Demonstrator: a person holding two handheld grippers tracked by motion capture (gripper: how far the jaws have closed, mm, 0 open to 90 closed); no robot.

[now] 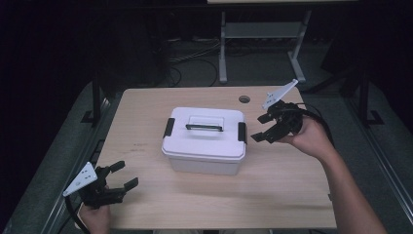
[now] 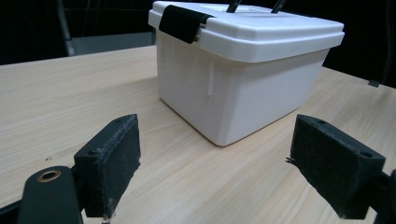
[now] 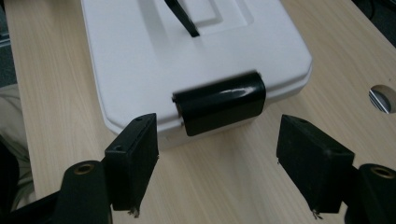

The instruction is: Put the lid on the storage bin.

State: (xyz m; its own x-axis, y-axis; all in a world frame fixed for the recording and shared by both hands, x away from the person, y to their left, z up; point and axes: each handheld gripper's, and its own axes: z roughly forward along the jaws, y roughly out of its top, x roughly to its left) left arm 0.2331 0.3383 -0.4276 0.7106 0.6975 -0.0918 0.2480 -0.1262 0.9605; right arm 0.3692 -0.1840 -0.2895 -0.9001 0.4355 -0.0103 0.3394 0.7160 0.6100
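In the high view, a white lidded box [image 1: 204,141] is seen standing near the middle of the wooden table [image 1: 146,204], with a black latch [image 1: 169,127] on its left end, another black latch [image 1: 242,132] on its right end, and a dark handle [image 1: 204,127] lying on the lid. The right gripper [image 1: 265,129] is held just beside the box's right end, its jaws spread apart and pointed at the latch there, with nothing between them. The left gripper [image 1: 124,178] is held near the table's front left corner, well apart from the box, likewise released. In the left gripper view, the box [image 2: 243,84] is seen ahead on the table beyond the spread, empty jaws, one latch [image 2: 182,23] showing on its lid edge. In the right gripper view, the right-end latch [image 3: 219,102] is framed close ahead between the open jaws, untouched by the pads, and a round hole [image 3: 384,97] in the tabletop is seen at the right edge.
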